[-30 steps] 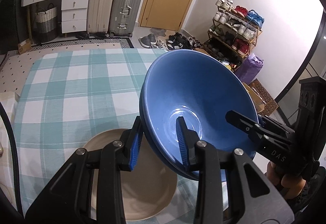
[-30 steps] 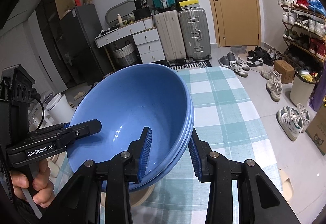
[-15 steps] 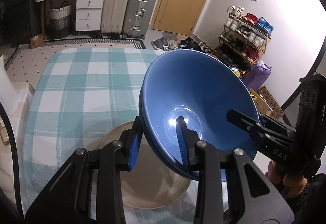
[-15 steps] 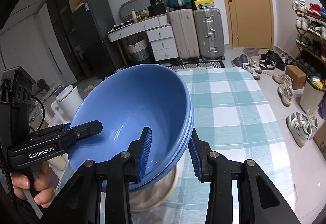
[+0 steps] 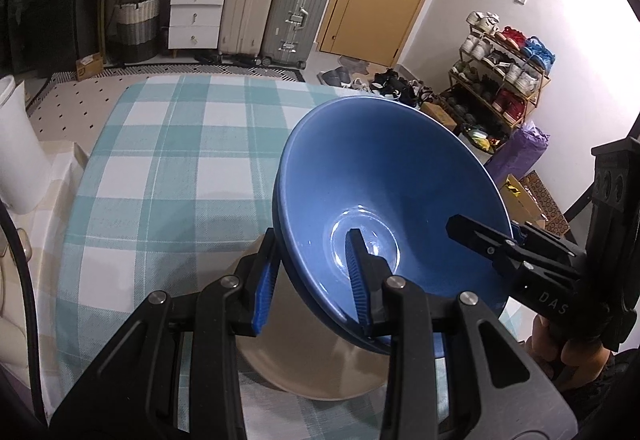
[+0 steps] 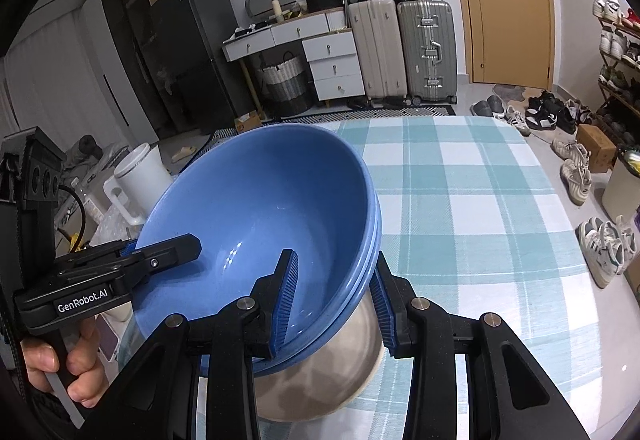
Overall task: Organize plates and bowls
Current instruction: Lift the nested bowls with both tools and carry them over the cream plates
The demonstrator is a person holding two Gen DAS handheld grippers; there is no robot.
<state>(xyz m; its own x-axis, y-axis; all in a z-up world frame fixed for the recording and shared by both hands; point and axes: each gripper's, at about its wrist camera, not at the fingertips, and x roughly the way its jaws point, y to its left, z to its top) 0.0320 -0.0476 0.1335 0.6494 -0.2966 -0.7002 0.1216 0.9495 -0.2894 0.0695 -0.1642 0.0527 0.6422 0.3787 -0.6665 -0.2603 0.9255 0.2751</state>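
A stack of blue bowls is held in the air between both grippers, over a beige plate on the checked tablecloth. My left gripper is shut on the stack's near rim, one finger inside and one outside. My right gripper is shut on the opposite rim of the blue bowls. The beige plate shows below the stack in the right wrist view. Each gripper appears in the other's view, clamped on the rim.
The table has a teal and white checked cloth. A white bucket stands left of the table. Suitcases, drawers, a door and a shoe rack are beyond. Shoes lie on the floor at the right.
The bowl stack and both grippers have drawn back toward the near table edge; the beige plate now lies more fully under the stack. Both grips are unchanged.
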